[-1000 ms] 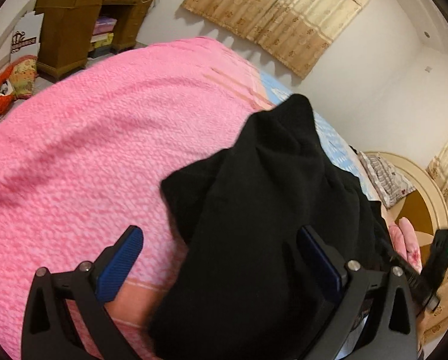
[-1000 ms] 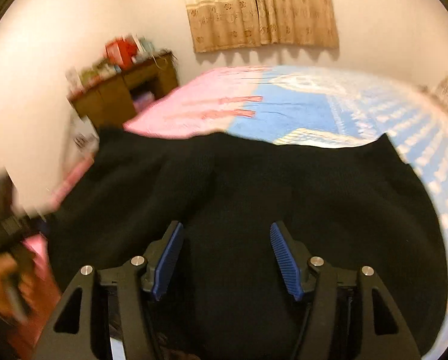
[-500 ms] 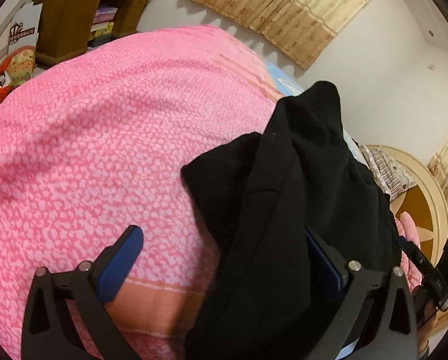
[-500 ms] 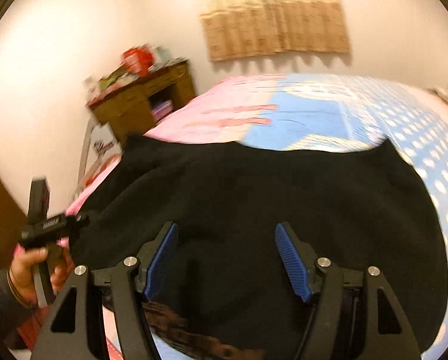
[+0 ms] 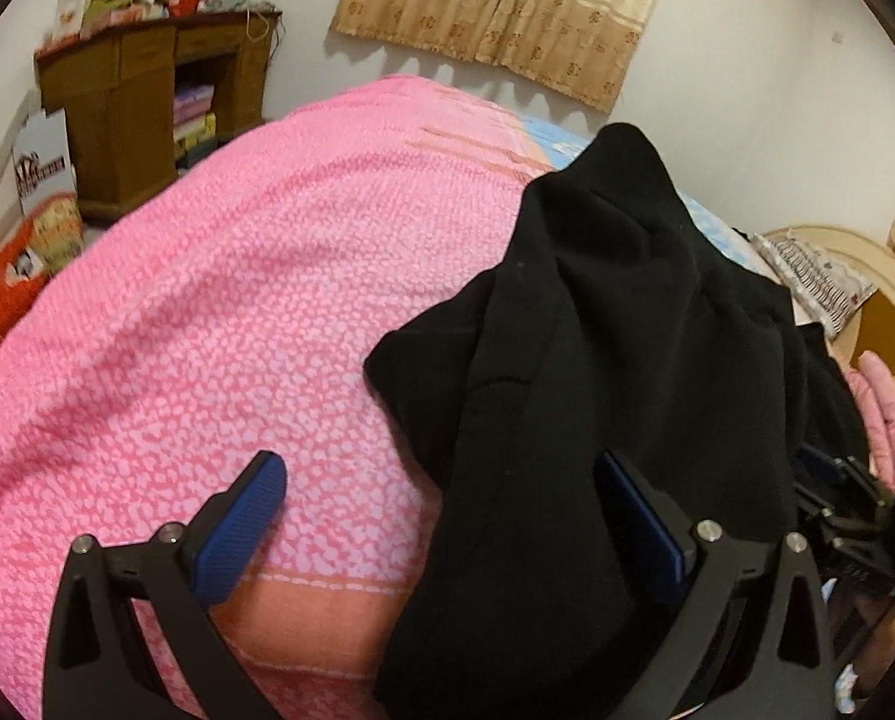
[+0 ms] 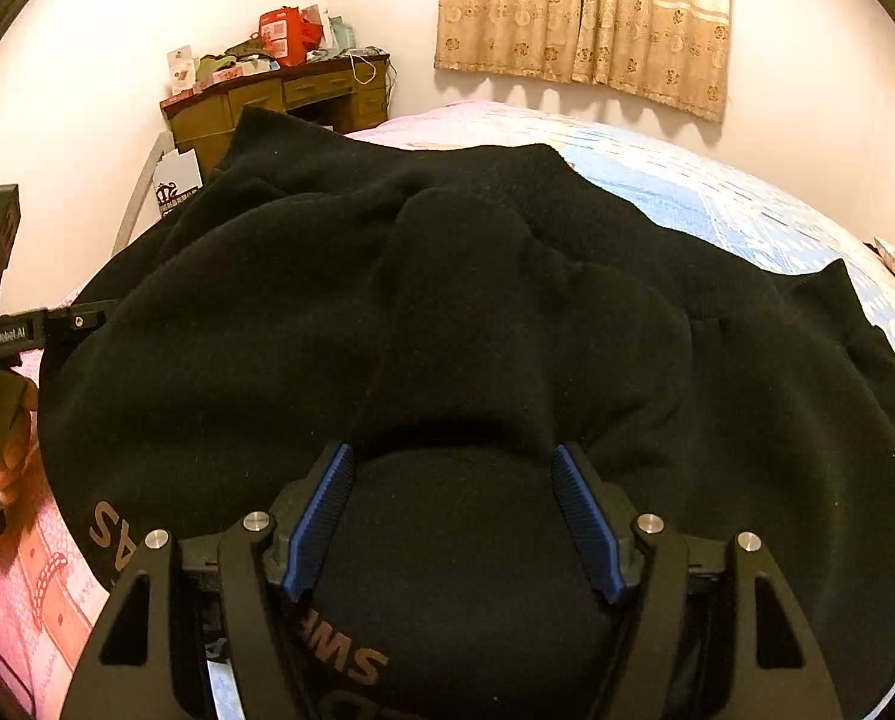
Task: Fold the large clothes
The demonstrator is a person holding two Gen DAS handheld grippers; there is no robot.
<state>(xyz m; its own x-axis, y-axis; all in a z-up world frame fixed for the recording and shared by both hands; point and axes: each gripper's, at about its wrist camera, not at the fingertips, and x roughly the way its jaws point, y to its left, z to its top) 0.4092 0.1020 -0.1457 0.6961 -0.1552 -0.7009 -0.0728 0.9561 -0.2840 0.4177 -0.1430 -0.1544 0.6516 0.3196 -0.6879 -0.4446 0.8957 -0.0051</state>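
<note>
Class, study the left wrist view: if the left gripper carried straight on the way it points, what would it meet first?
Probably the pink blanket, or the edge of the black garment lying across its right side; depth is unclear.

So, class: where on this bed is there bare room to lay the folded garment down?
Free: the pink blanket, between the black garment and the wooden desk; also the blue sheet beyond the garment, below the curtain. Crowded: where the garment lies bunched.

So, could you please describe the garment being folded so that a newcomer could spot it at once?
Start at the bed with the pink blanket filling the room. On it lies the black sweatshirt, a bulky dark heap. It is the only black fabric there, with brownish letters printed near its lower edge.
</note>
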